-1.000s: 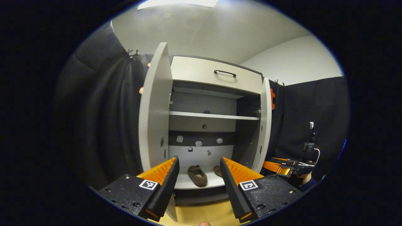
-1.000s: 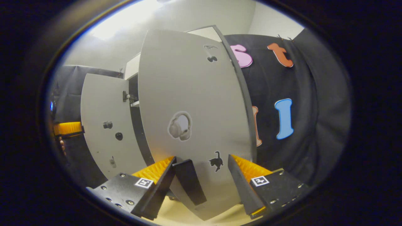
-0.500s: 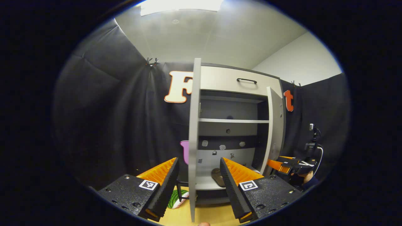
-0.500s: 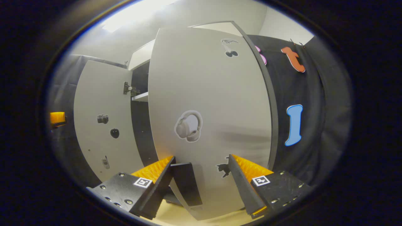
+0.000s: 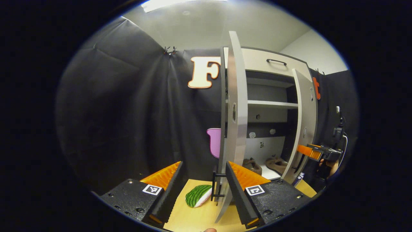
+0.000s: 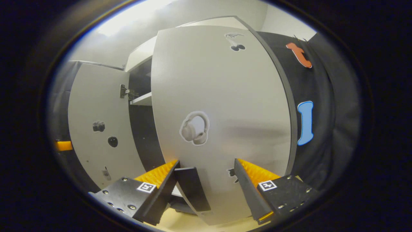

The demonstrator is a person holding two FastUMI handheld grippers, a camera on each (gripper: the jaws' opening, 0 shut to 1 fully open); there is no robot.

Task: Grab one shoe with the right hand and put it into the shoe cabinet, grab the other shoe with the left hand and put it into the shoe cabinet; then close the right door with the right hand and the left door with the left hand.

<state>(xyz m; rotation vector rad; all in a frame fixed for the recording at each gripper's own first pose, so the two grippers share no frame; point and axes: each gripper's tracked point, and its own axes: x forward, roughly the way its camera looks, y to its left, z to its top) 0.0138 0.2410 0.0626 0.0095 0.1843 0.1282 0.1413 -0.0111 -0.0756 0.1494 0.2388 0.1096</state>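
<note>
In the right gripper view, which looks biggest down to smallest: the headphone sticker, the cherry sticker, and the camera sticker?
1. White headphone sticker on the near grey door.
2. Black cherry sticker, and small camera sticker on the farther door: these look alike, and distance makes it unsure.

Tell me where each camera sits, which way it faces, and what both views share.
Left gripper view: rides the left gripper, facing the left door edge-on, two shoes inside the cabinet.
Right gripper view: rides the right gripper, close to the right door, outer face.
Shared: both doors and the cabinet shelf.
</note>
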